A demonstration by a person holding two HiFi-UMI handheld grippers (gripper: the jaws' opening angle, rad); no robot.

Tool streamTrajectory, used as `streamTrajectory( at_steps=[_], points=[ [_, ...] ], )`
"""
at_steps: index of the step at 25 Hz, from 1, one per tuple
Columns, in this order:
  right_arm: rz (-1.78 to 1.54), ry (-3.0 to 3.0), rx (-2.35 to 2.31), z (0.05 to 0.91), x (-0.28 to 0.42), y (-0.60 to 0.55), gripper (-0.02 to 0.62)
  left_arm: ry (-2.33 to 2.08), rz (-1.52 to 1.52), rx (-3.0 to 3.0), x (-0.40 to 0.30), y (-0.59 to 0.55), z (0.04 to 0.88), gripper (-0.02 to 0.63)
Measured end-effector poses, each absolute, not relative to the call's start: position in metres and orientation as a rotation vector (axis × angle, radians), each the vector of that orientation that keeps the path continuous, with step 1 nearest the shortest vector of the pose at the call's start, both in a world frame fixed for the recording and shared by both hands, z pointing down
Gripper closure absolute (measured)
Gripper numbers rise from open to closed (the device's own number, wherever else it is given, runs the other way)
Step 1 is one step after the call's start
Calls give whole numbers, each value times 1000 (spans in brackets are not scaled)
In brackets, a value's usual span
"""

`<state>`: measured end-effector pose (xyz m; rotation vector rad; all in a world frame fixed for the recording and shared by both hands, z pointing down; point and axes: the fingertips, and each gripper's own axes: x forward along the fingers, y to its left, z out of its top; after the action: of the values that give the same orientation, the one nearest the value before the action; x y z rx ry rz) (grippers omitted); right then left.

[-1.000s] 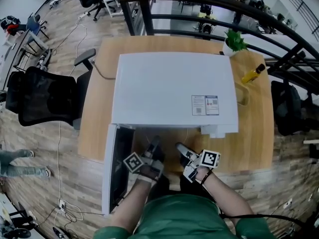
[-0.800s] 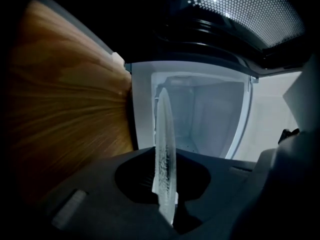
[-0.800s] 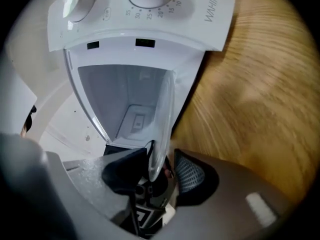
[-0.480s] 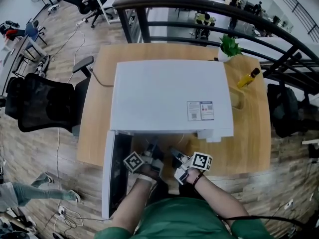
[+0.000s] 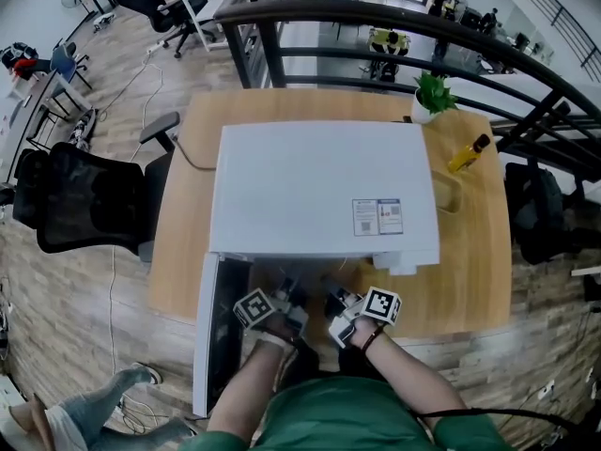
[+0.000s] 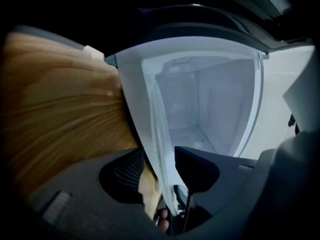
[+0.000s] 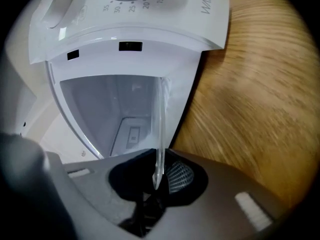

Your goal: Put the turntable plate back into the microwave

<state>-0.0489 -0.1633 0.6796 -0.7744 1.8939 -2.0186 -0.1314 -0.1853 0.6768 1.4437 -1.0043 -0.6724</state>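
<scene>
Turntable plate (image 7: 161, 129): on edge before the open microwave (image 5: 324, 191), at the front edge of the worktop (image 5: 474, 261); not yet inside. Right tongs (image 7: 157, 176), just closing, clench its rim; left tongs (image 6: 161, 170), just opened, straddle it released. Seating remains.

Forearms (image 5: 252, 383) reaching toward 12 o'clock, left gripper (image 5: 285, 297) fingers just opened around clear glass plate (image 6: 157, 134) rim, right gripper (image 5: 334, 301) fingers just closed onto it
</scene>
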Motion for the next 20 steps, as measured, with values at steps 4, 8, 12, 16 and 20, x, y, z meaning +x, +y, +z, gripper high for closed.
streamTrajectory(
  at_steps=[4,8,12,16,20],
  points=[
    [-2006,1888,-790,680,-47,-171,540,-993,-657,1435,-130,-172,672,397],
    [-2006,1866,-786,679,-47,-176,541,-1040,-570,1441,-133,-160,674,402],
    [-1985,1889,-806,680,-46,-181,540,-1053,-592,1413,-136,-161,671,540],
    [-1953,1959,-911,683,-40,-185,460,-1049,-629,1391,-137,-170,672,548],
    [-1941,1975,-925,681,-36,-181,443,-1026,-673,1387,-137,-183,669,551]
  ],
)
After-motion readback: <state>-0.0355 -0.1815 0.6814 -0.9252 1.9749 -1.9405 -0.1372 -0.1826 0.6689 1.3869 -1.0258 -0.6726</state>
